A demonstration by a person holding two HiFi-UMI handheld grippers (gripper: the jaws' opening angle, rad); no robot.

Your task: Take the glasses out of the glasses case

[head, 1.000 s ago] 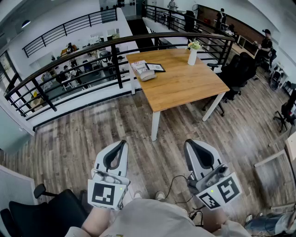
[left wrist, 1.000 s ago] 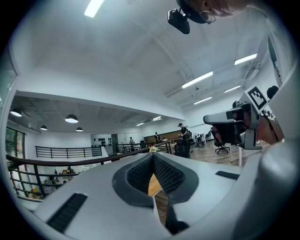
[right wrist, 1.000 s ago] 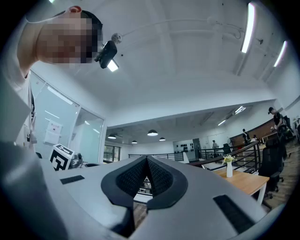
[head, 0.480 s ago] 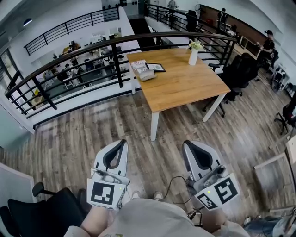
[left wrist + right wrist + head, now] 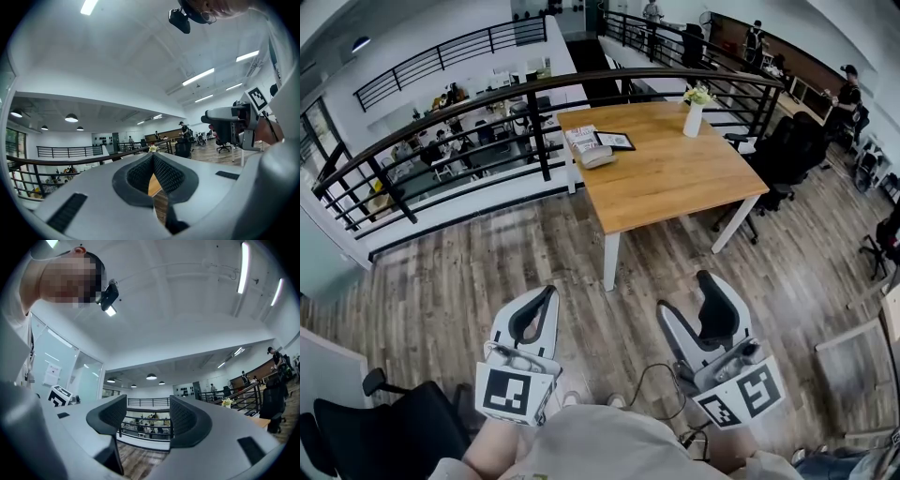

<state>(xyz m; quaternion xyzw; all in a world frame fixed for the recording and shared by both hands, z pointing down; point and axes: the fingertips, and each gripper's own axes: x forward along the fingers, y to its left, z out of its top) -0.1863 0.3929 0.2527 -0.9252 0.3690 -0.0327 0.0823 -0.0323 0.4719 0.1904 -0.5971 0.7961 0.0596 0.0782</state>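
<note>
Plank floor (image 5: 534,244) fills the near ground, with a black chair (image 5: 403,431) at the person's left and a thin cable (image 5: 652,375) looping by the feet. Both tools are held low, close to the body and well short of the surface. The left gripper (image 5: 549,292) has its fingers clenched, tips meeting, with nothing held. The right gripper (image 5: 686,295) is opening, its fingers spread apart and empty, with only floor and rail showing between them.

Farther off stands the wooden surface (image 5: 675,173). Near its far left corner lies a pale grey object that looks like the case (image 5: 598,156), closed, just beside some papers (image 5: 581,136) and a dark frame (image 5: 616,140). A white vase (image 5: 693,117) with flowers stands at the far right edge. Behind runs a dark railing (image 5: 534,94), with a lower office floor beyond it.
</note>
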